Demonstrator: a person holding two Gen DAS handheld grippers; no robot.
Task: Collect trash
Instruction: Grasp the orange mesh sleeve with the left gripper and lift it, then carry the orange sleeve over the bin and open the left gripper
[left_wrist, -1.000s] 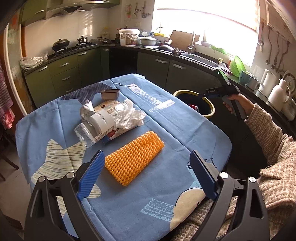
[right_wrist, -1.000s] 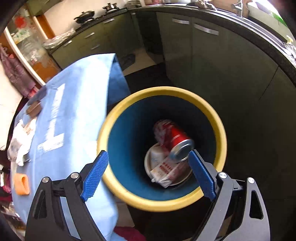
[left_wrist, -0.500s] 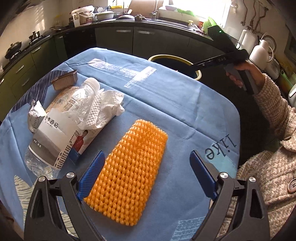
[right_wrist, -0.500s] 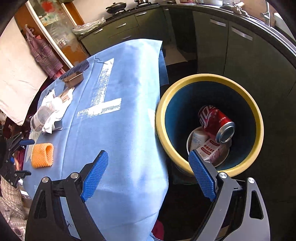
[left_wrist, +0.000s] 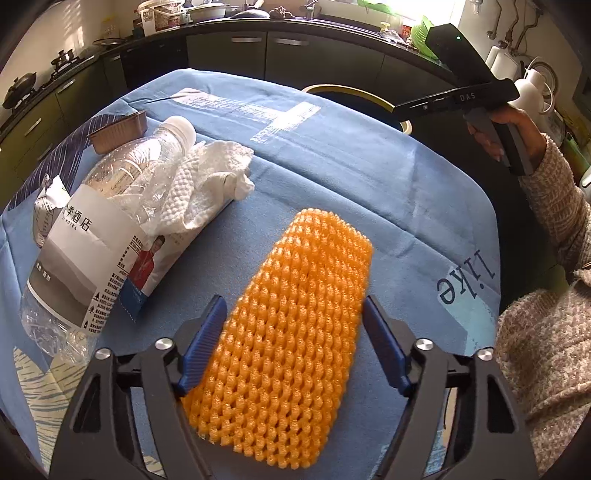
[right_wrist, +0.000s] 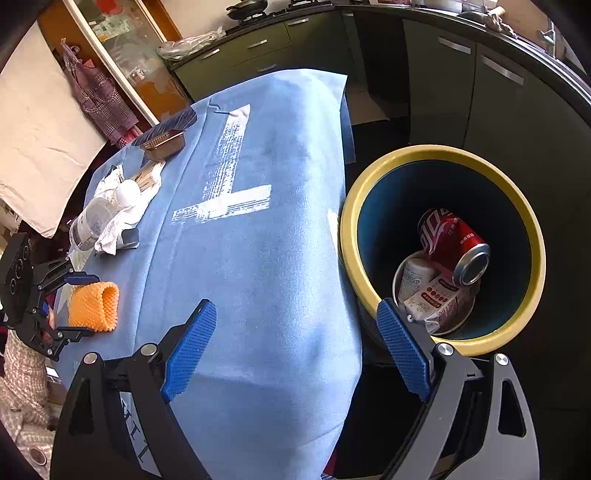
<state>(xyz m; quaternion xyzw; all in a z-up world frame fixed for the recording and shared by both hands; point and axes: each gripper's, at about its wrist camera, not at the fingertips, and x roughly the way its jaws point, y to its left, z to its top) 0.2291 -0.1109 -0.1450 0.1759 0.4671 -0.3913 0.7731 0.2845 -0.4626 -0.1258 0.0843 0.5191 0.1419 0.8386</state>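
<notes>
An orange foam net sleeve lies flat on the blue tablecloth. My left gripper straddles its near half and its jaws are closing. The blue pads sit at the sleeve's two sides without squeezing it. The right wrist view shows the same sleeve at far left inside the left gripper. My right gripper hangs open over the table's edge beside the yellow-rimmed bin, with nothing between its fingers. A red can and cartons lie in the bin.
A crushed plastic bottle, a white tissue wad, a paper packet and a brown foil tray lie at the table's left. A hand with a knitted sleeve holds the right gripper. Dark kitchen cabinets stand behind.
My left gripper came down and forward over the orange sleeve, and its jaws narrowed around it. My right gripper swung from above the bin to the table's edge, still open.
</notes>
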